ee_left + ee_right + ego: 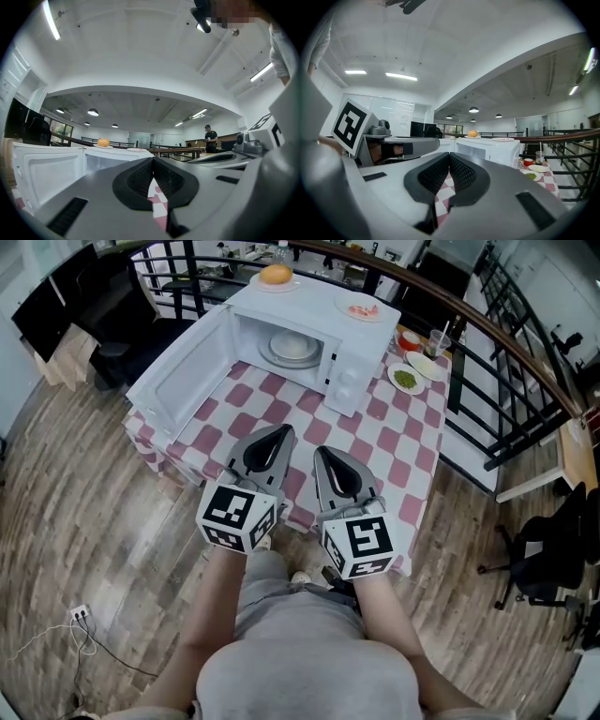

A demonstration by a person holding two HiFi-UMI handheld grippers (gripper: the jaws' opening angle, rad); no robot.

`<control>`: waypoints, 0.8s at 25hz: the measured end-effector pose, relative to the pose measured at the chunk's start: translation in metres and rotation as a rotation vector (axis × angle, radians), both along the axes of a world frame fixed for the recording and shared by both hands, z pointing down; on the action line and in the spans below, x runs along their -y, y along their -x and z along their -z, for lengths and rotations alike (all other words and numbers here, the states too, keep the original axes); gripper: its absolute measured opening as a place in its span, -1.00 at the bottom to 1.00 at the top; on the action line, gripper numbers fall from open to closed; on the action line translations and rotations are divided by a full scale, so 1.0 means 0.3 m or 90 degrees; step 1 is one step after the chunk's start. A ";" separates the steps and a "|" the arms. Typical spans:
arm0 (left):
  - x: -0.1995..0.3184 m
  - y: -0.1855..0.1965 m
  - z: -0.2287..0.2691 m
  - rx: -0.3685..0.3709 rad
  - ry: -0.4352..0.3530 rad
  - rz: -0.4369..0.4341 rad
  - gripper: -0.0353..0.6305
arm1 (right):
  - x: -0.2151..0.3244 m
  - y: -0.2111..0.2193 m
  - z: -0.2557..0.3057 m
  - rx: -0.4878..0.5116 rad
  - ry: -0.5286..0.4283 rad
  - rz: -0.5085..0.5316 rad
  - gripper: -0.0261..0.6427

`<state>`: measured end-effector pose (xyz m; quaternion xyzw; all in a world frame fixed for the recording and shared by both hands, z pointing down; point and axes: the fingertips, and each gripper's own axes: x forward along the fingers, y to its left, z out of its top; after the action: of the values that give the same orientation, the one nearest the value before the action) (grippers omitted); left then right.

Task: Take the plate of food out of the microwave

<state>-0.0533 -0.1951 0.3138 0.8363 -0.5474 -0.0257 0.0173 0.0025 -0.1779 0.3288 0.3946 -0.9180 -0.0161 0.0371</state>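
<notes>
Left gripper (284, 431): jaws closed pad to pad, nothing between them; the left gripper view shows only checked cloth through the slot below the tips. Right gripper (322, 452): same, jaws together and empty. Both are held level, side by side over the near edge of the table (380, 442), well short of the microwave (361, 357), which is at 12 o'clock from them.

Left to right:
- Microwave door (183, 371) is swung fully open, at 9 o'clock of the cavity, so access is clear.
- Plate of food (293, 345) is inside, centred on the turntable (272, 357). White plate, pale contents; can't tell what.
- On top of the microwave: an orange item on a small plate (276, 275) at 11 o'clock, a plate of pinkish food (361, 309) at 1 o'clock.
- At 3 o'clock of the microwave: red bowl (410, 339), cup with straw (439, 341), plate of greens (406, 379).

Handling, my read:
- Likely glazed ceramic: stiff, slick, breaks if dropped. Moderate weight with food on it, possibly hot.
- Only the rim is grippable. Take the near rim at 6 o'clock of the plate, facing the opening.
- Better to use two grips, at 7 and 5 o'clock, to stop it tipping.
- Jaws must open first. The pinch needs to be deep, since a shallow bite on a glazed lip will slide.
- Lift clear of the turntable, keep level, draw straight out toward 6 o'clock.
</notes>
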 end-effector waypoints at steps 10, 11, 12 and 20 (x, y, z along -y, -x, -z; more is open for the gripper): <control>0.238 0.098 0.000 0.001 0.013 -0.065 -0.89 | 0.221 0.125 0.010 0.005 0.012 -0.048 -0.85; 0.264 0.115 -0.003 -0.005 0.017 -0.063 -0.89 | 0.244 0.136 0.010 0.007 0.014 -0.053 -0.85; 0.288 0.131 -0.008 -0.014 0.022 -0.064 -0.89 | 0.266 0.147 0.007 0.008 0.016 -0.059 -0.85; 0.429 0.200 -0.080 -0.034 0.058 -0.118 -0.55 | 0.393 0.223 -0.061 0.019 0.047 -0.101 -0.85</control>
<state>-0.1134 -0.3238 0.3377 0.8806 -0.4679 -0.0219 0.0722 -0.0644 -0.2959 0.3471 0.4646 -0.8843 0.0262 0.0391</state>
